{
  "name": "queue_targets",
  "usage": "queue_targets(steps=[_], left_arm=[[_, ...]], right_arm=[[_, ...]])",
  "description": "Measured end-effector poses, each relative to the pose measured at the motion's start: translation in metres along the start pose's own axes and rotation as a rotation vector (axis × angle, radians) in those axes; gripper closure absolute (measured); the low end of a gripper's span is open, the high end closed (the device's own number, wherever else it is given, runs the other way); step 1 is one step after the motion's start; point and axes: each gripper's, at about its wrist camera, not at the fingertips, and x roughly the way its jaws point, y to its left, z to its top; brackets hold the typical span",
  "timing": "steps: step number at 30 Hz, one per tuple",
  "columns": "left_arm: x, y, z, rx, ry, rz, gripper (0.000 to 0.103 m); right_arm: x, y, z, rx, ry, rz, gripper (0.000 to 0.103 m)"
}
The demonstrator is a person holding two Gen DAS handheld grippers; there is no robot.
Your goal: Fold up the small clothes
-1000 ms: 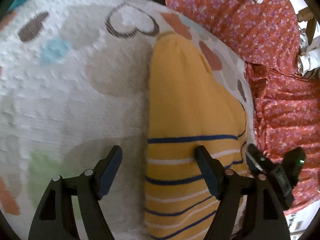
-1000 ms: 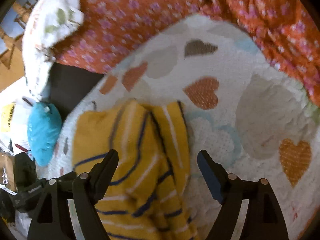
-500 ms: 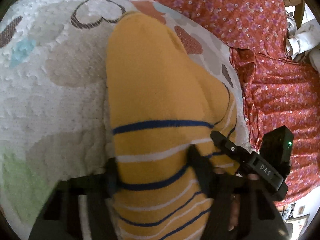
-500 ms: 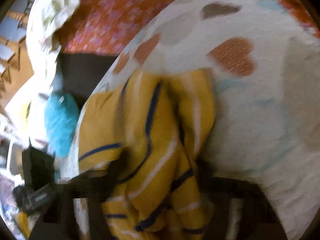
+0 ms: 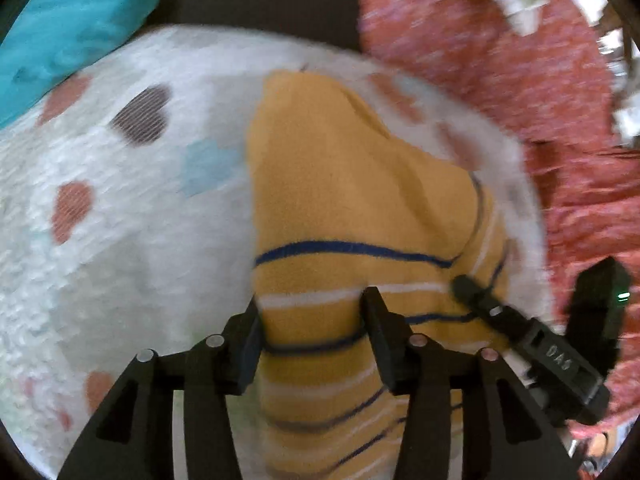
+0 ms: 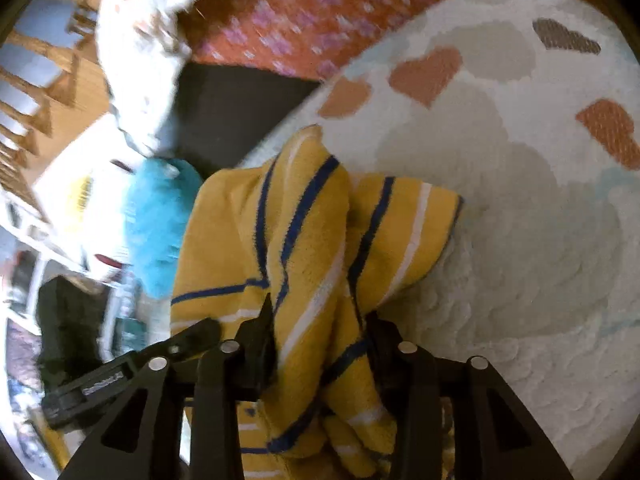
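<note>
A yellow garment [image 5: 340,184] with blue and white stripes lies on a white blanket with coloured hearts [image 5: 120,240]. My left gripper [image 5: 312,312] has its jaws closing, and its pads press on the striped end of the garment. In the right wrist view the same garment [image 6: 312,232] hangs bunched and lifted off the blanket [image 6: 520,200]. My right gripper [image 6: 320,320] is closing too, with a fold of the garment pinched between its pads. Each gripper shows beside the other: the right one [image 5: 520,336] and the left one [image 6: 120,372].
A red floral cloth [image 5: 520,80] lies beyond the blanket, also in the right wrist view [image 6: 320,12]. A teal soft item [image 5: 72,20] sits at the blanket's edge [image 6: 160,216]. A white patterned cloth [image 6: 140,40] and a dark surface [image 6: 232,108] lie past it.
Both grippers went from wide open beside the garment to closed on its striped end. The garment has been lifted and bunched, and both views have swung toward the teal item.
</note>
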Motion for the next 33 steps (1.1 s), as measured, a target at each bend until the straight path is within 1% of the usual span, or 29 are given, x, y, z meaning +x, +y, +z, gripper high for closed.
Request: queue_targets(steps=[1, 2, 4, 6, 8, 10, 11, 12, 13, 15, 16, 18, 19, 21, 23, 24, 26, 28, 30, 31, 33], left_arm=[[0.002, 0.004, -0.002, 0.004, 0.004, 0.015, 0.055], [-0.002, 0.008, -0.004, 0.009, -0.005, 0.005, 0.054], [-0.015, 0.011, -0.006, 0.032, -0.034, 0.008, 0.054], [-0.03, 0.018, -0.011, 0.053, -0.077, 0.034, 0.053], [-0.041, 0.028, -0.016, 0.045, -0.104, 0.043, 0.052], [-0.049, 0.04, -0.019, 0.015, -0.117, 0.035, 0.051], [-0.053, 0.044, -0.022, 0.005, -0.123, 0.036, 0.051], [-0.058, 0.048, -0.024, -0.008, -0.134, 0.037, 0.051], [-0.061, 0.048, -0.025, -0.018, -0.145, 0.036, 0.051], [-0.073, 0.05, -0.031, -0.026, -0.18, 0.04, 0.051], [-0.077, 0.048, -0.033, -0.021, -0.196, 0.046, 0.051], [-0.093, 0.044, -0.043, -0.008, -0.25, 0.068, 0.051], [-0.1, 0.04, -0.048, 0.0, -0.277, 0.078, 0.048], [-0.116, 0.031, -0.059, 0.019, -0.348, 0.103, 0.04], [-0.131, 0.018, -0.071, 0.054, -0.433, 0.146, 0.031], [-0.138, 0.011, -0.077, 0.078, -0.476, 0.175, 0.03], [-0.151, -0.004, -0.09, 0.116, -0.566, 0.236, 0.016], [-0.167, -0.016, -0.104, 0.137, -0.658, 0.25, 0.008], [-0.182, -0.024, -0.116, 0.135, -0.719, 0.241, 0.003], [-0.189, -0.026, -0.124, 0.132, -0.742, 0.239, 0.0], [-0.198, -0.029, -0.137, 0.115, -0.76, 0.249, 0.0]], right_arm=[[0.005, 0.001, -0.002, -0.02, 0.002, -0.058, 0.05], [0.008, 0.004, -0.004, -0.052, -0.006, -0.117, 0.045], [0.001, 0.014, -0.008, -0.099, -0.027, -0.166, 0.045], [-0.018, 0.022, -0.014, -0.143, -0.056, -0.206, 0.045], [-0.039, 0.042, -0.019, -0.212, -0.109, -0.222, 0.045], [-0.057, 0.06, -0.027, -0.249, -0.146, -0.199, 0.045], [-0.062, 0.067, -0.032, -0.262, -0.149, -0.18, 0.045], [-0.061, 0.073, -0.035, -0.267, -0.144, -0.165, 0.045], [-0.058, 0.077, -0.04, -0.262, -0.117, -0.139, 0.045], [-0.042, 0.076, -0.047, -0.229, -0.057, -0.134, 0.045], [-0.032, 0.071, -0.051, -0.209, -0.027, -0.148, 0.044], [-0.008, 0.056, -0.058, -0.179, 0.056, -0.221, 0.044], [-0.003, 0.051, -0.061, -0.177, 0.073, -0.258, 0.044], [-0.017, 0.056, -0.068, -0.19, 0.026, -0.256, 0.044], [-0.037, 0.065, -0.076, -0.217, -0.002, -0.259, 0.043], [-0.047, 0.07, -0.08, -0.233, -0.02, -0.267, 0.043], [-0.076, 0.078, -0.093, -0.271, -0.09, -0.303, 0.039], [-0.1, 0.079, -0.106, -0.284, -0.135, -0.336, 0.037], [-0.117, 0.077, -0.119, -0.281, -0.162, -0.36, 0.037], [-0.122, 0.075, -0.124, -0.276, -0.168, -0.368, 0.036], [-0.134, 0.07, -0.138, -0.258, -0.18, -0.379, 0.036]])
